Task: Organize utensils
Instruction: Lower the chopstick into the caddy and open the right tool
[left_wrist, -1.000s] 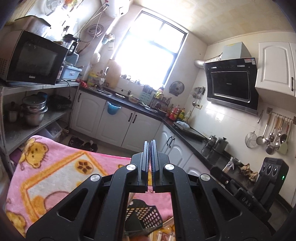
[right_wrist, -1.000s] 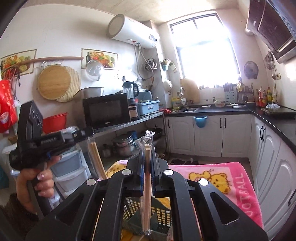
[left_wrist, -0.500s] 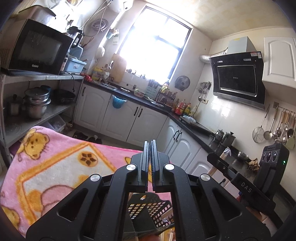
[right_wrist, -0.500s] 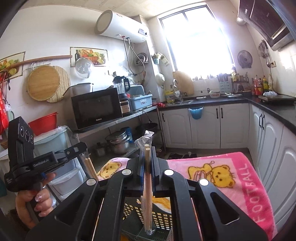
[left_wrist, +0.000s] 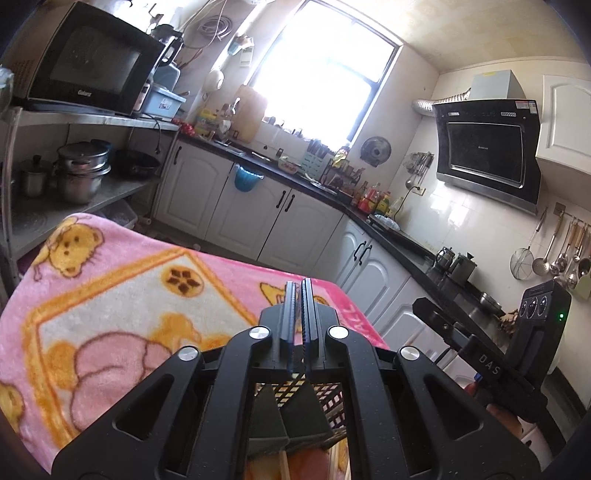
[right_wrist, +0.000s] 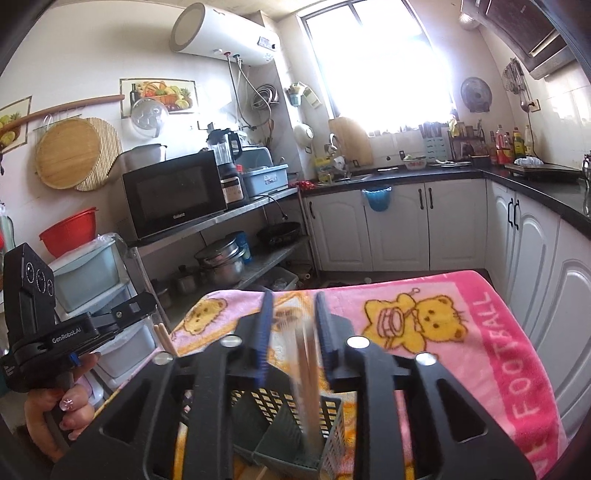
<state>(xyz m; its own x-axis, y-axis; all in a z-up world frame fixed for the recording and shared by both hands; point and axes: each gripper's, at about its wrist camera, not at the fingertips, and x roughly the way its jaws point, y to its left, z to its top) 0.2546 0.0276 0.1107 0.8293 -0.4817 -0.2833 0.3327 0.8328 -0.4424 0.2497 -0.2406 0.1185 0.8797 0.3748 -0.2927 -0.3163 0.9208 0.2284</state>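
Chopsticks (right_wrist: 306, 373), a blurred wooden pair caught between the parting fingers of the right gripper (right_wrist: 293, 332), stand with their lower ends inside the dark slotted utensil holder (right_wrist: 332, 413) at the near edge of the pink bear-print blanket (right_wrist: 480, 332). The right jaws are opening, their blue pads clear of the sticks on both sides, so the pair looks released into the holder's compartment rather than held. Over on the person's left, the left gripper (left_wrist: 298, 314) has its jaws pressed together, and in its own view nothing shows between the pads; yet the right wrist view shows two pale stick ends (right_wrist: 165, 338) jutting up just beside that gripper's front, so whether it carries a second pair cannot be settled from these pictures. The left hand (right_wrist: 62, 410), nails painted, wraps the handle of the left tool beyond the blanket's left edge. Seen through the left gripper's frame, the same holder sits just below its fingers, with wooden sticks lying on the blanket at the near edge. Judged from this, one pair is going into place and the sorting is well under way but not finished: the sticks by the left gripper and those lying loose at the near edge look like what remains. Behind, the microwave (right_wrist: 173, 195) on its steel shelf and white kitchen cabinets (right_wrist: 399, 225) fill the room.
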